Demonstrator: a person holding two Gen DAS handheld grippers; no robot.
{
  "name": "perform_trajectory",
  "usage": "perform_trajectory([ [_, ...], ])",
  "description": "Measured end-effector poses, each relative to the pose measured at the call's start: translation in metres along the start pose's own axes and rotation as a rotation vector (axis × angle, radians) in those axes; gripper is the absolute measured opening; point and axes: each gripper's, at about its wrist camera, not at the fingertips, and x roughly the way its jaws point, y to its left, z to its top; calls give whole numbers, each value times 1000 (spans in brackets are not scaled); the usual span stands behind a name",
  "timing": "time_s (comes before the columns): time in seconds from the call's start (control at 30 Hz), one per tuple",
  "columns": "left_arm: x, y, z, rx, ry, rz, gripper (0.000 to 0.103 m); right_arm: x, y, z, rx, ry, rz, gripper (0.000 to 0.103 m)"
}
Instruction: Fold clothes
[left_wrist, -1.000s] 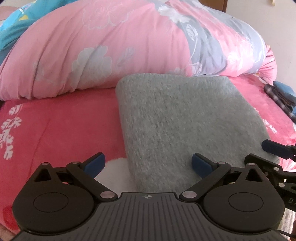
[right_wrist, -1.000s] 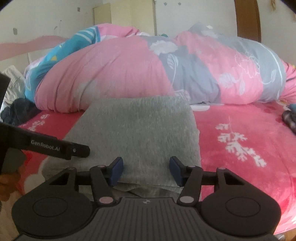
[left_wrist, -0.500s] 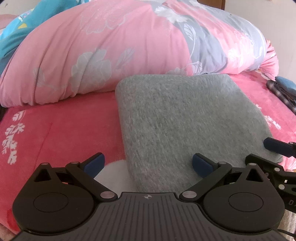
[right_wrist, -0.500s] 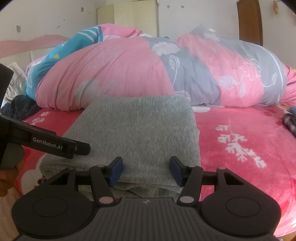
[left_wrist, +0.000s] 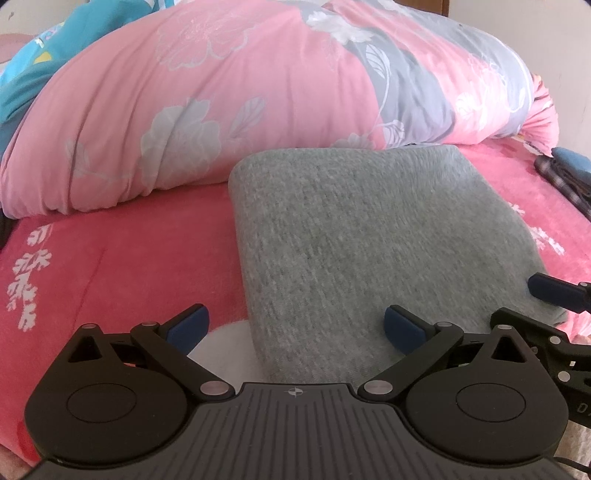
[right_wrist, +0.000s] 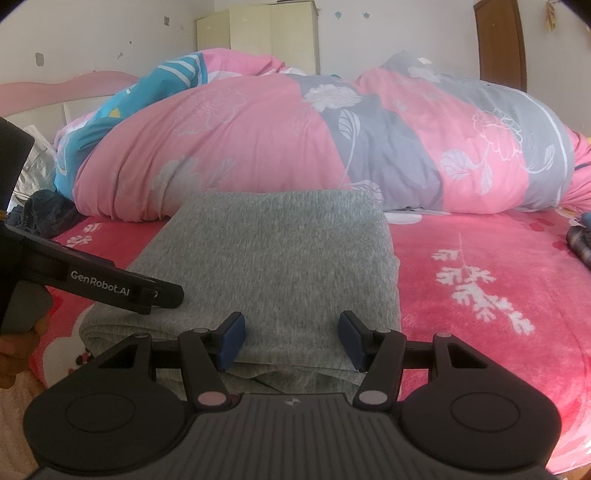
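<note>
little has shifted over the last second: both tools hover where they were, and only the left wrist view has tipped a touch, so the quilt fills more of its top.

left wrist view: the left tool (left_wrist: 295, 328) stands with its blue pads wide apart, one over the pink bed cover (left_wrist: 110, 266), the other over the near left corner of the folded grey garment (left_wrist: 369, 236), gripping nothing. the garment lies flat on the bed as a neat rectangle, its far edge touching the flowered pink and grey quilt (left_wrist: 229, 92). the right tool's blue tip (left_wrist: 550, 291) pokes in at the right edge. a dark checked cloth (left_wrist: 565, 177) lies far right.

right wrist view: the right tool (right_wrist: 291, 341) holds its pads apart, astride the garment's (right_wrist: 273, 254) near edge, where loose layers show; no pad presses the cloth. the left tool's black finger (right_wrist: 122, 290) reaches in over the garment's left side, a hand (right_wrist: 14, 354) below it. a dark bundle (right_wrist: 51, 218) sits by the quilt (right_wrist: 258, 140).
</note>
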Motion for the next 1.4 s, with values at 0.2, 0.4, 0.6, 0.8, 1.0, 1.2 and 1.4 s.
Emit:
perform_trajectory([
  [0.2, 0, -1, 1, 5, 3, 5, 102, 0, -1, 0, 3, 1, 5, 60],
  [0.4, -1, -2, 0, 3, 3, 11, 102, 0, -1, 0, 5, 3, 10, 60],
  [0.6, -1, -2, 1, 5, 3, 15, 103, 0, -1, 0, 8, 4, 10, 60],
  [0.8, -1, 0, 0, 1, -6, 6, 103, 0, -1, 1, 11, 7, 16, 60],
  [1.0, -2, 11, -2, -26, -33, -25, 103, -17, -14, 43, 47, -62, 65, 63],
  [1.2, -4, 20, -4, -61, -48, -37, 103, -51, -21, 79, 90, -279, 159, 81],
  [1.4, -2, 37, -6, -121, -53, -116, 103, -32, -41, 59, 201, -172, 125, 93],
])
